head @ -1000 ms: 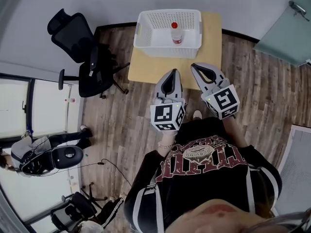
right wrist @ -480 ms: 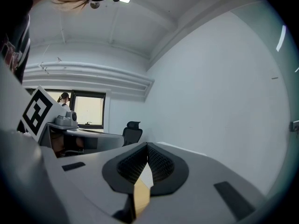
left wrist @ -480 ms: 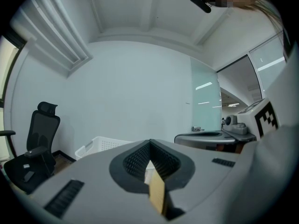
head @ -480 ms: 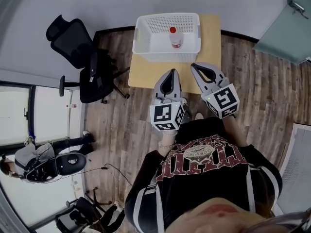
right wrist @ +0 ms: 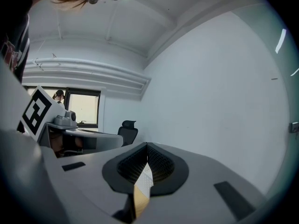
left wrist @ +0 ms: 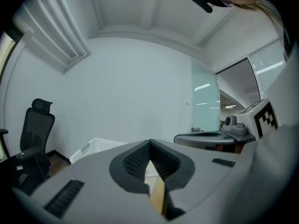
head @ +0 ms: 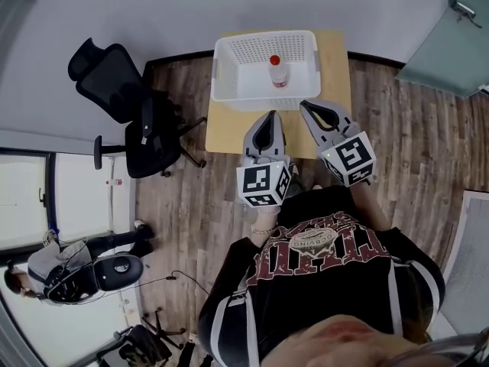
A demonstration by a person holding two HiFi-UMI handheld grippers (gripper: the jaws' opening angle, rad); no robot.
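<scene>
My left gripper (head: 270, 116) is shut and empty, held above the near edge of a small wooden table (head: 226, 126). To its right, my right gripper (head: 307, 105) is also shut with nothing in it. A white perforated basket (head: 233, 73) stands on the table's far part. A clear bottle with a red cap (head: 278, 73) stands upright inside it. In the left gripper view the jaws (left wrist: 150, 143) meet, and the basket (left wrist: 99, 146) shows beyond them. In the right gripper view the jaws (right wrist: 146, 146) are closed too, facing a pale wall.
A black office chair (head: 122, 98) stands left of the table on the wood floor. A person (head: 69, 270) with equipment is at the lower left. A glass door (head: 447, 40) is at the upper right. The wall runs behind the table.
Both grippers stay shut and nearly still. The view has shifted slightly, so table, basket and chair sit a little differently. The person at the lower left has moved.
</scene>
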